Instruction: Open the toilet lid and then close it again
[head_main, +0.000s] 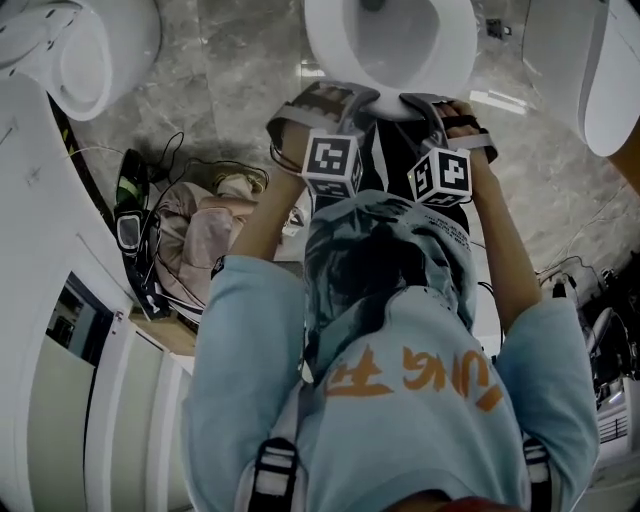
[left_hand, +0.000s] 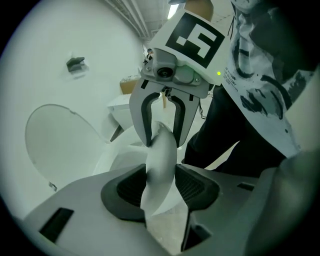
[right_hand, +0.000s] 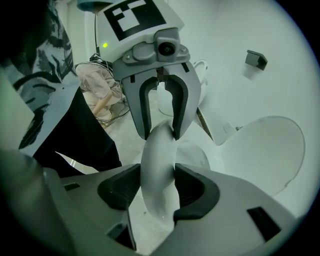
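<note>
The white toilet (head_main: 390, 45) stands at the top middle of the head view, straight in front of the person. Both grippers meet its front rim side by side. My left gripper (head_main: 335, 100) is shut on the thin curved edge of the toilet lid (left_hand: 160, 155). My right gripper (head_main: 432, 105) is shut on the same lid (right_hand: 157, 160) just to the right. In each gripper view the lid edge fills the gap between the dark pads (left_hand: 132, 187) (right_hand: 192, 190). Each view also shows the other gripper (left_hand: 162, 142) (right_hand: 160, 134) straddling the edge further along.
Other white toilets stand at the upper left (head_main: 70, 50) and upper right (head_main: 590, 70), one with its lid raised (right_hand: 270, 150). Cables and a pinkish bundle (head_main: 200, 240) lie on the marble floor to the left. A white cabinet (head_main: 50, 300) runs along the left edge.
</note>
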